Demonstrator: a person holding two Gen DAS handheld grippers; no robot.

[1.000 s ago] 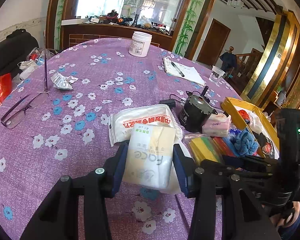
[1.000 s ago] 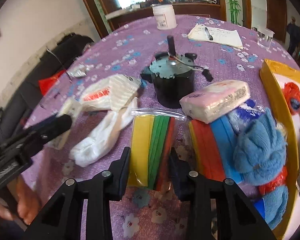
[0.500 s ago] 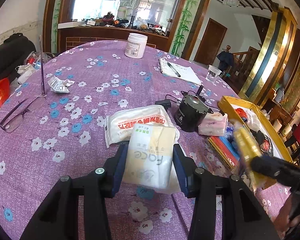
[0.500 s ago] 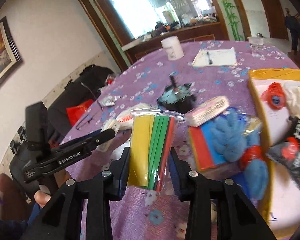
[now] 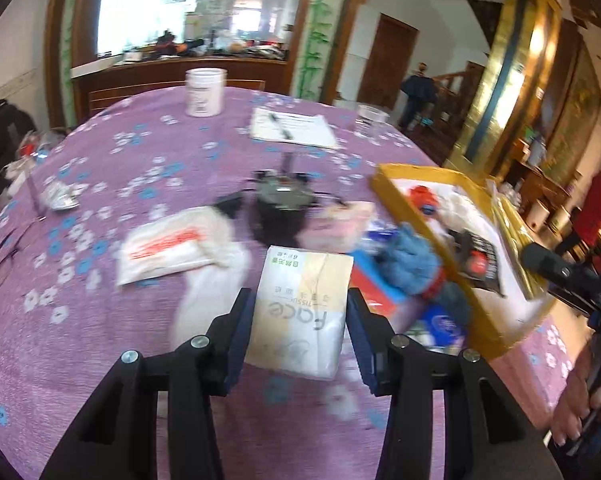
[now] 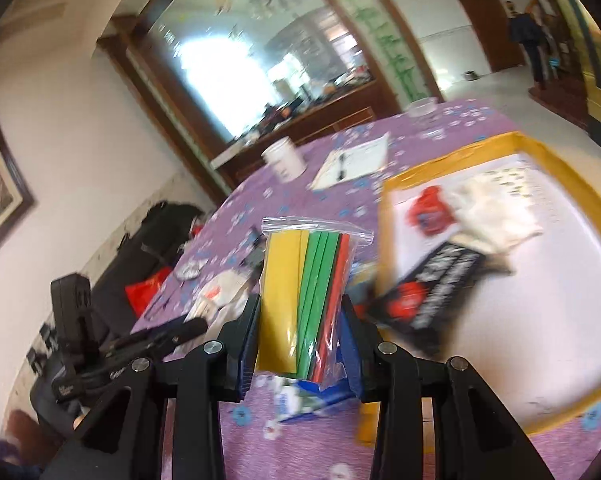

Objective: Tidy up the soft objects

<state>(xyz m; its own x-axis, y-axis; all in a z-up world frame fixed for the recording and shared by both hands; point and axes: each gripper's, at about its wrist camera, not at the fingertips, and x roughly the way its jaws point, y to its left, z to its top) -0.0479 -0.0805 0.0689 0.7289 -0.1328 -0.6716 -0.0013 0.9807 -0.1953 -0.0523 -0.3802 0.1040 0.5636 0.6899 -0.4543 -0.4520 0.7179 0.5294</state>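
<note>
Right gripper [image 6: 300,336] clamps bag of coloured sheets [image 6: 306,304], upright; yellow tray [image 6: 384,216] just right (nearer arm). Left gripper [image 5: 296,328] clamps tissue pack [image 5: 300,312].

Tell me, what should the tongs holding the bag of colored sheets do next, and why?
Probably carry it a little further right, over the yellow tray, then lower it. The right tongs grip the zip bag of colored sheets up in the air, left of the tray. A black packet and a red thing already lie inside, with white floor free nearby.
</note>
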